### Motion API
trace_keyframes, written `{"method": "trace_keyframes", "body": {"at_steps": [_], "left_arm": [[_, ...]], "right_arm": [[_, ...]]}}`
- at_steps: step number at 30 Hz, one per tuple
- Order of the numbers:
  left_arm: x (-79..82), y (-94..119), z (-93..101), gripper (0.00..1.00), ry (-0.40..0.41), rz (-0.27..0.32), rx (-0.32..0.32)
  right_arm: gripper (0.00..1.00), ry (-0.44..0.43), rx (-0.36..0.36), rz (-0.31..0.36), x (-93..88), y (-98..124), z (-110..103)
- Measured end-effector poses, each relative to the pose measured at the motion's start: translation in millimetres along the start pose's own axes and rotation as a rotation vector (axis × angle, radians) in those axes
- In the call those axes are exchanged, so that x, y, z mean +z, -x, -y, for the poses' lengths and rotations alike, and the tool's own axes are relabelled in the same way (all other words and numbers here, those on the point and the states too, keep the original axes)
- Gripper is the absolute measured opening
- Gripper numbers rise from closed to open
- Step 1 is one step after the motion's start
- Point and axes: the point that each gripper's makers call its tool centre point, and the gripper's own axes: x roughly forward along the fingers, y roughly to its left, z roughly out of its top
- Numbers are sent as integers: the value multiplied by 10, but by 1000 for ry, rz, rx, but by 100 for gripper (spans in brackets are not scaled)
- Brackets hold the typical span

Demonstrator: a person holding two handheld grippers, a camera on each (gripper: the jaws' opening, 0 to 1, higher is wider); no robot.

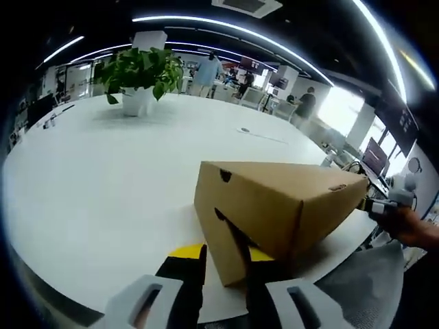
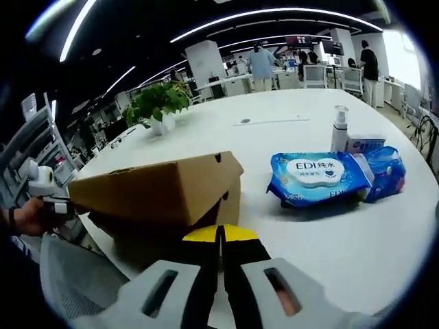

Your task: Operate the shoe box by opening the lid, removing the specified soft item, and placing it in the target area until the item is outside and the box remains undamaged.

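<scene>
Right gripper view: shoe box [image 2: 161, 195] just beyond closed right gripper [image 2: 221, 240].

Shoe box [image 1: 274, 205] plain brown cardboard, dark cut-out holes on its end. Table [image 1: 103, 178] white. Left gripper [image 1: 226, 267] black jaws with yellow tips, pale grey body; right gripper [image 2: 221, 250] same colours. Wipes pack [image 2: 322, 178] blue with white label and blue lettering. Plant [image 2: 159, 101] green leaves, white pot. Small bottle [image 2: 339, 130] white.
</scene>
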Motion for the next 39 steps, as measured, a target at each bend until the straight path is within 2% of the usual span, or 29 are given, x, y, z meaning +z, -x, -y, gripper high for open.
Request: {"method": "trace_keyframes", "body": {"at_steps": [4, 10, 12, 19, 25, 27, 29, 30, 32, 36, 39], "left_arm": [[1, 64, -12, 21, -10, 5, 9], [-4, 129, -95, 20, 24, 23, 22], [-3, 132, -93, 20, 28, 24, 21], [-37, 127, -99, 20, 36, 19, 19], [23, 160, -105, 20, 69, 42, 11], [54, 176, -109, 21, 81, 51, 9], [76, 184, -106, 21, 84, 56, 7], [84, 185, -101, 21, 83, 58, 6], [97, 183, -67, 22, 88, 61, -13], [42, 118, 64, 27, 92, 30, -71], [-5, 78, 174, 28, 98, 13, -105]], "right_arm": [[0, -3, -5, 1, -15, 21, 32], [0, -4, -16, -14, -70, 46, 59], [0, -31, -13, -1, -82, 63, 61], [0, -31, -6, -14, -149, 65, 50], [0, -44, -2, -3, -99, 107, 81], [0, -55, 1, 18, -40, 137, 102], [0, -77, 11, 68, 74, 171, 103], [1, -111, 41, 109, 160, 190, 54], [3, -131, 59, 129, 199, 205, 29], [17, -105, 110, 104, 136, 154, -123], [20, -88, 121, 50, -1, 84, -187]]}}
